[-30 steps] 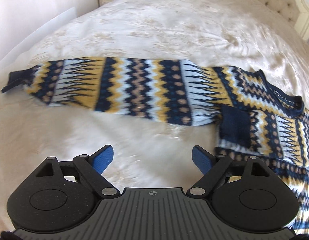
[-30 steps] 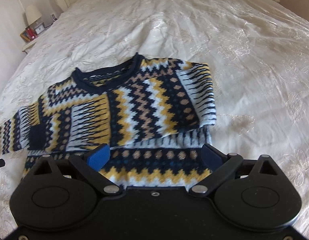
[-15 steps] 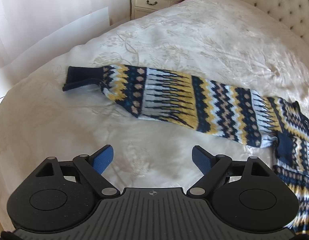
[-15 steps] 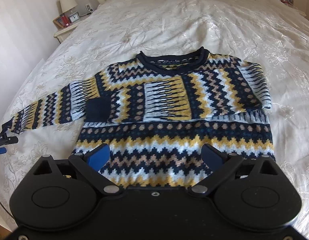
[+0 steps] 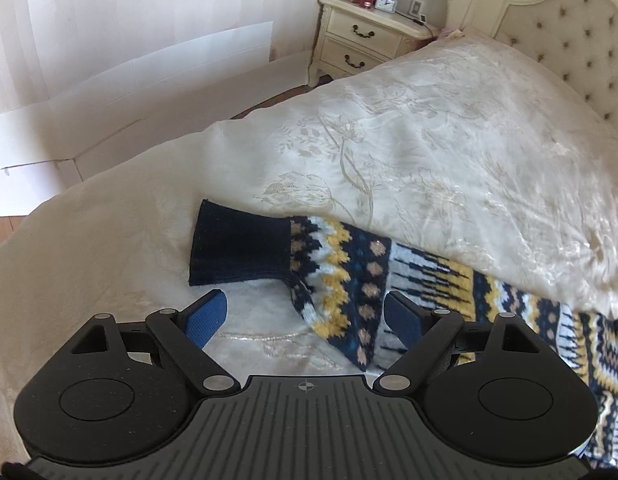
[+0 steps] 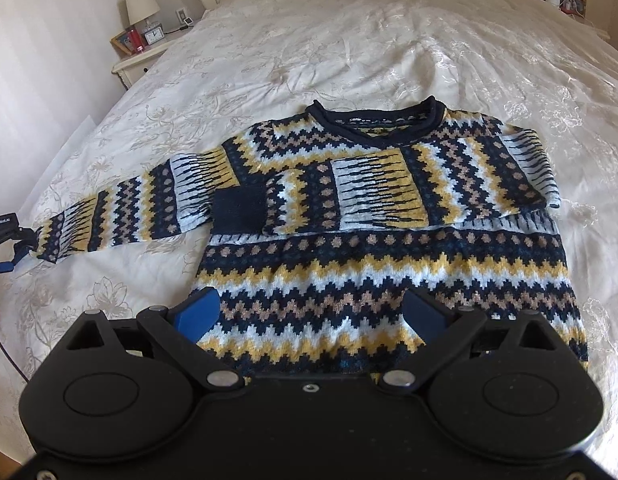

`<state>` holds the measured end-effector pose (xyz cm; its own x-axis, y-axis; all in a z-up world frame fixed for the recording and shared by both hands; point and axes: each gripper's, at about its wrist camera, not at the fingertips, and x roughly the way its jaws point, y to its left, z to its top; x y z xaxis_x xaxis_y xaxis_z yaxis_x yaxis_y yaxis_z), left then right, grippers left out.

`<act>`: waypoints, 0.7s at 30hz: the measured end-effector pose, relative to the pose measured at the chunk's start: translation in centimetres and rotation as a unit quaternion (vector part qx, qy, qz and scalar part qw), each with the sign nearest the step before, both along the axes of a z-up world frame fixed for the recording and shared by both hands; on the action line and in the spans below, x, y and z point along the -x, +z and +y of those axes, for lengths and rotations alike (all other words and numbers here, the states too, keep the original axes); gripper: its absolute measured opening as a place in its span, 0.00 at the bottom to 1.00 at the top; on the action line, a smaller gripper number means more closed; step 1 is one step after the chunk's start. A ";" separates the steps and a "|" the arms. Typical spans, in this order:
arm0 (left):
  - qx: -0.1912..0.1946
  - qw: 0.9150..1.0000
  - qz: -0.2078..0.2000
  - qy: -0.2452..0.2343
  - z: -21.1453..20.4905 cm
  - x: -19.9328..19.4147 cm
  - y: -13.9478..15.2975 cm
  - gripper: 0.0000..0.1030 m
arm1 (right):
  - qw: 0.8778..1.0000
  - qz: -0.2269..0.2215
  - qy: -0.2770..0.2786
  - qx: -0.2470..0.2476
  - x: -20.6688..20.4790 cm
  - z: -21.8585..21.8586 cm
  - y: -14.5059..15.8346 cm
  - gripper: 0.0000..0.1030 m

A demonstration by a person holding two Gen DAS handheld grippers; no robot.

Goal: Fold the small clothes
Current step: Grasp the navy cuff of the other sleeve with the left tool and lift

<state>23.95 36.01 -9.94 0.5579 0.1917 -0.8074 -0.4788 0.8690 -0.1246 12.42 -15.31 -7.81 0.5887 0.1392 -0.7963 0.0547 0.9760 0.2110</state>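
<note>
Since a second earlier, the left gripper [image 5: 305, 316] had travelled out along the spread sleeve [image 5: 349, 280] until the dark cuff [image 5: 239, 246] lay just ahead of its fingertips, with the nightstand [image 5: 365, 40] now in its view; its jaws stood spread the whole time, pinching nothing, one pad over bare bedspread [image 5: 429, 140] and the other over the sleeve. The right gripper [image 6: 311, 312] had drawn back from the sweater [image 6: 385, 280], so the whole garment now showed flat on the bed, collar [image 6: 375, 120] toward the headboard; its jaws too were spread and empty, above the hem. One sleeve already lay folded across the chest, so the step in hand seemed to be the other sleeve. The next move probably called for lowering onto the cuff, pinching it, and carrying it over the body.
</note>
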 end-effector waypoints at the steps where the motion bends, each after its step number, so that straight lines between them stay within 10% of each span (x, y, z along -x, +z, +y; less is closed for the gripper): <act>1: 0.004 1.000 0.001 0.004 0.3 -0.2 -0.2 0.83 | 1.000 0.001 -0.001 0.001 0.0 0.2 0.0 0.95; 10: 0.047 0.998 0.006 0.031 2.5 -1.3 -2.2 0.73 | 1.000 0.007 -0.002 0.008 -0.7 0.7 0.0 0.95; 15: 0.069 0.997 -0.009 0.036 3.6 -1.5 -2.3 0.12 | 1.000 0.013 0.006 0.009 -1.0 0.8 -0.3 0.95; 21: 0.029 0.998 -0.048 0.022 2.4 -0.8 0.6 0.07 | 1.000 0.017 0.017 0.001 -1.4 0.5 -0.7 0.95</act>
<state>24.77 38.45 -9.37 0.6252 0.1712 -0.7614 -0.4992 0.8377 -0.2216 13.85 -14.80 -8.47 0.5563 0.1568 -0.8160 0.0282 0.9779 0.2072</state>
